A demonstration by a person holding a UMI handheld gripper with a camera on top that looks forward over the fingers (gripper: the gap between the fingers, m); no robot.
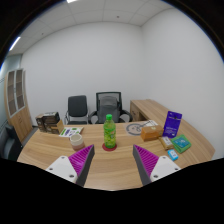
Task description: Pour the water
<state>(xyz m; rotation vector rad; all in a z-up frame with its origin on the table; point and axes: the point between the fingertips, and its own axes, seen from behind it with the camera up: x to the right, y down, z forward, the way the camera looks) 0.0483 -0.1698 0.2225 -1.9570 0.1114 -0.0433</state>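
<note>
A green plastic bottle (110, 130) stands upright on a small red coaster (110, 147) near the middle of the wooden table (112, 168). To its left stands a small pale cup (77, 142). My gripper (113, 162) hovers over the table, short of the bottle, with its purple-padded fingers (82, 159) wide apart. Nothing is between them; the bottle lies beyond the fingertips, roughly centred on the gap.
To the right lie a purple box (173, 123), a teal packet (183, 143), an orange box (151, 132) and a round plate (135, 129). A box of items (48, 122) sits far left. Two office chairs (92, 108) stand behind the table, with a cabinet (15, 100) at the left wall.
</note>
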